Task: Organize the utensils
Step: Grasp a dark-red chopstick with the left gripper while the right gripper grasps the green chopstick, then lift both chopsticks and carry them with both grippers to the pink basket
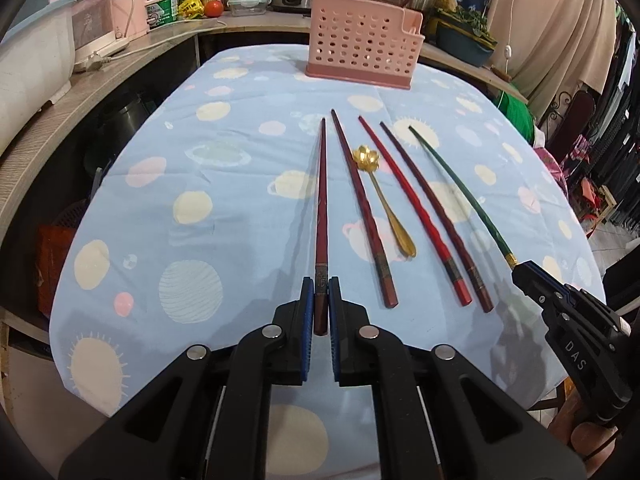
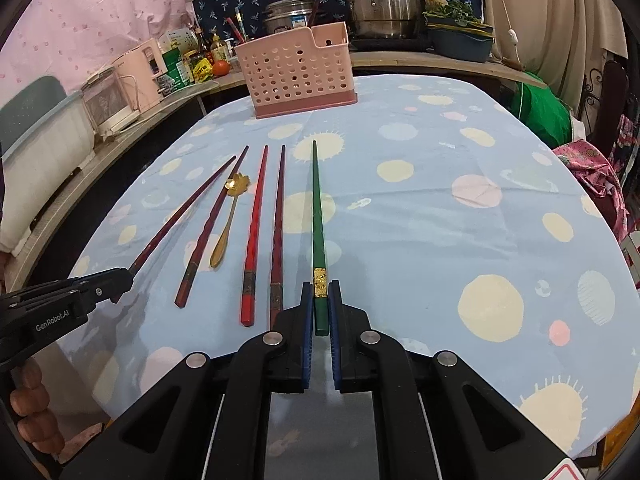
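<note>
Utensils: five chopsticks and a gold flower-bowled spoon (image 1: 384, 204) lie fanned on the blue planet-print cloth of the desk (image 1: 208, 184), thick ends toward me, within easy reach of both hands.
Left tool: my left tool (image 1: 320, 292) is clenched on the thick end of the dark maroon chopstick (image 1: 321, 208), the leftmost of the row. I take it near the butt, I judge, so the tapered tip can lead into the holder.
Right tool: my right tool (image 2: 320, 296) is clamped on the green chopstick (image 2: 318, 216), the rightmost, just behind its gold band (image 2: 320, 282).
Why the outer pair: taking the two end pieces keeps my hands well apart and leaves the middle untouched.
Between them: a dark twisted chopstick (image 1: 362, 208), the spoon, a bright red chopstick (image 1: 412, 208) and another dark one (image 1: 436, 216) rest flat, none touching the next as far as I can tell.
Holder: the pink perforated utensil basket (image 1: 360, 54) stands upright at the far edge of the desk; whether anything is in it I cannot tell.
Progress: early, in my judgement; both sticks appear to rest on the cloth, not yet lifted.
Risk: thin sticks held at one end may swing or slip when raised.
</note>
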`<state>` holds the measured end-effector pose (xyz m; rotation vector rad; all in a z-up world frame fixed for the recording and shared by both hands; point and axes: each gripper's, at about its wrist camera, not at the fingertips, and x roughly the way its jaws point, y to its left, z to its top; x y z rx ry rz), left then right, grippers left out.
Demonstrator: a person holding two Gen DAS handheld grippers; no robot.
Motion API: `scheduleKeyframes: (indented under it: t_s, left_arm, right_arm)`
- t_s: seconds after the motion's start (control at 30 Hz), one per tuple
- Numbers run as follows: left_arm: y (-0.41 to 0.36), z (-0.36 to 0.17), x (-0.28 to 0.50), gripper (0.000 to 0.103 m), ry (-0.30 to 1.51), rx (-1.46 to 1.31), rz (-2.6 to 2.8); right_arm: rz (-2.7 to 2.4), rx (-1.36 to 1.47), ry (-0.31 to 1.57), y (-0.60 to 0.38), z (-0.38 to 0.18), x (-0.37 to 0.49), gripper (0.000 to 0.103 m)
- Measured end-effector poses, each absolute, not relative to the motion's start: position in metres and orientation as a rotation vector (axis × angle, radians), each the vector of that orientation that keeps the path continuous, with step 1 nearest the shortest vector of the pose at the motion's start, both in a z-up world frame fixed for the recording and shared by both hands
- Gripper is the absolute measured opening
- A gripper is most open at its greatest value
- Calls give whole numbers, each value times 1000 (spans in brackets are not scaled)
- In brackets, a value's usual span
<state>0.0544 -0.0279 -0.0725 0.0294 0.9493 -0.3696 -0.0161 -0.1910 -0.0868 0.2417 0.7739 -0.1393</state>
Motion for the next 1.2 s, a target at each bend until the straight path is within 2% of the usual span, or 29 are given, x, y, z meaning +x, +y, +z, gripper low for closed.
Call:
scheduleKeyframes:
  t_s: [0.33, 0.8, 1.2]
  left_arm:
    - [-20, -24, 57, 7, 863, -6, -365]
    - [-18, 70, 90, 7, 733, -38, -340]
    - [-26, 126, 134, 7, 665, -80, -348]
  right_arm:
    - [-144, 291, 661, -205, -39, -24, 7]
    - [-177, 303, 525, -232, 53, -9, 7]
    - [-163, 306, 474, -251, 97, 21, 7]
